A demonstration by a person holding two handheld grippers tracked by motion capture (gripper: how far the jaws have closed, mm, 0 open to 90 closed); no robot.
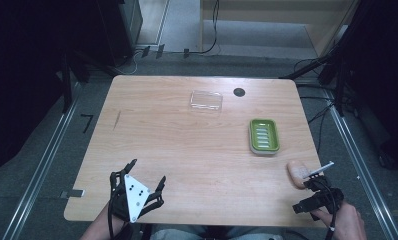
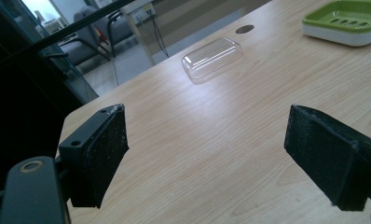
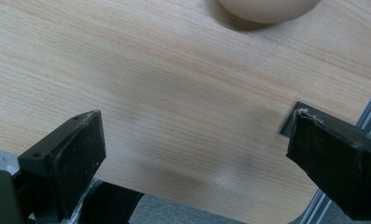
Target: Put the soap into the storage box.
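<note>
A green soap dish point(image 1: 264, 135) on a white base sits at the right of the wooden table point(image 1: 187, 145); it also shows at the top right of the left gripper view as the dish point(image 2: 346, 21). A clear plastic lid point(image 1: 206, 100) lies at the far middle, the same lid point(image 2: 212, 58) ahead of the left jaws. A tan bar of soap point(image 1: 298, 173) rests near the front right corner, its edge point(image 3: 267, 10) just past the right jaws. My left gripper point(image 1: 146, 180) stands open over bare wood at the front left. My right gripper point(image 1: 308, 195) stands open just behind the soap, nothing between its pads.
A dark round grommet hole point(image 1: 239, 92) sits near the table's far edge. The table's front right corner and edge lie directly under the right jaws, with a metal floor rail point(image 1: 359, 165) beyond. Cables trail on the floor behind the table.
</note>
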